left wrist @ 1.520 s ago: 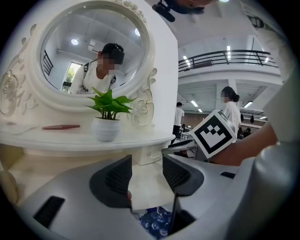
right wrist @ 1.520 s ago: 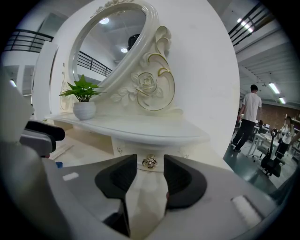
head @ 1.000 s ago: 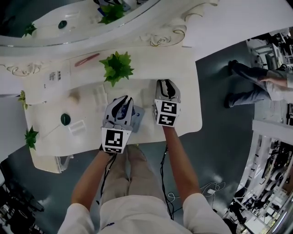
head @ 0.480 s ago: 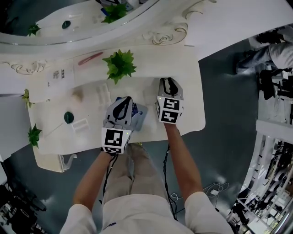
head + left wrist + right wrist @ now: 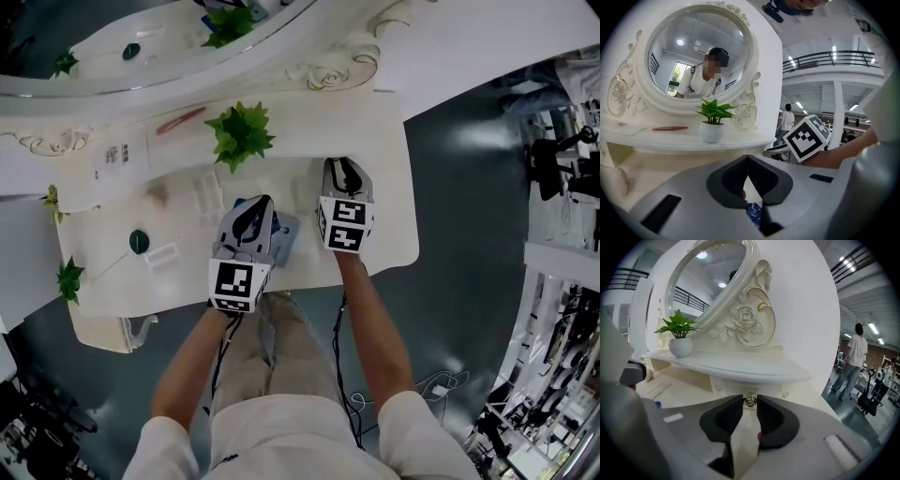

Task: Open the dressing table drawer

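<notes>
Drawer front, small and white [image 5: 730,387], sits in the middle of the right gripper view, tucked under the raised shelf of the white dressing table [image 5: 386,234]. It looks closed. A tiny round gold knob [image 5: 750,400] sticks out of it. The right gripper [image 5: 343,169] has its two dark jaws pinched on that knob, one jaw on each side, with only the knob between them. In the head view this gripper is right of the middle, reaching over the table top. The left gripper [image 5: 748,158] is just beside it, a bit lower in the frame. Its jaws are pressed together at the tips and hold nothing. Under it lies a blue patterned thing [image 5: 282,231]; I cannot tell what it is. A green leafy plant in a round white pot [image 5: 712,125] stands on the shelf, above the middle of the head view. A thin red stick [image 5: 669,128] lies on the shelf to the plant's left. Behind them is a big round mirror with a curly white frame [image 5: 628,89].
</notes>
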A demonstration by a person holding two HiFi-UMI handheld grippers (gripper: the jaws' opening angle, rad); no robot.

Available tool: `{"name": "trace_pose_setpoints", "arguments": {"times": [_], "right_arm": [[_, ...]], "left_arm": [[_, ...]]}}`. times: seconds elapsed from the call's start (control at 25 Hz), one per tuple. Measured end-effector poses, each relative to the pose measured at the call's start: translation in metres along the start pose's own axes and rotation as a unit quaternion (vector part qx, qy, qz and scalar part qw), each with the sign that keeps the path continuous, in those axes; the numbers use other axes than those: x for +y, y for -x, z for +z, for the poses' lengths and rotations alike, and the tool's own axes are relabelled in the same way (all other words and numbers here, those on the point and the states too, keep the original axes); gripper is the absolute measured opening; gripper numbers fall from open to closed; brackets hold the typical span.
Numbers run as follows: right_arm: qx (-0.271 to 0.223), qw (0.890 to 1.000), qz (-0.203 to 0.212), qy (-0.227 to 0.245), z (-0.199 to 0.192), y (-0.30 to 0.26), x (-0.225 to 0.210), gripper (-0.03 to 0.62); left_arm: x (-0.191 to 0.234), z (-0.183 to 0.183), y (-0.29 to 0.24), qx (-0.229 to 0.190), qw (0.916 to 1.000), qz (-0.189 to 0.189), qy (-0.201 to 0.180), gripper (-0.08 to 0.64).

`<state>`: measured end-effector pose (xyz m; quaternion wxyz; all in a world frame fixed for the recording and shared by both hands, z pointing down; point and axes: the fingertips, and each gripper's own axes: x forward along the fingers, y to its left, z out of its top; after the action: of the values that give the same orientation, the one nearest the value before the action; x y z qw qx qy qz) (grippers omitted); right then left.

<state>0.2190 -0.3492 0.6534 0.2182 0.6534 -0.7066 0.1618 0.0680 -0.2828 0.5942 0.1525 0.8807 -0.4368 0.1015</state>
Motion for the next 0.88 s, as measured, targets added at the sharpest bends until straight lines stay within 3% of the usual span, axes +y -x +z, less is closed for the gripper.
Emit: {"name": "trace_pose_setpoints", "arguments": {"times": [0.88], "right_arm": [[0.008, 1.0, 0.003, -0.004, -0.006, 0.003, 0.001, 0.103]], "left_arm": [[-0.006, -0.012, 0.002, 0.016, 0.9998, -0.008, 0.007, 0.011]]}}
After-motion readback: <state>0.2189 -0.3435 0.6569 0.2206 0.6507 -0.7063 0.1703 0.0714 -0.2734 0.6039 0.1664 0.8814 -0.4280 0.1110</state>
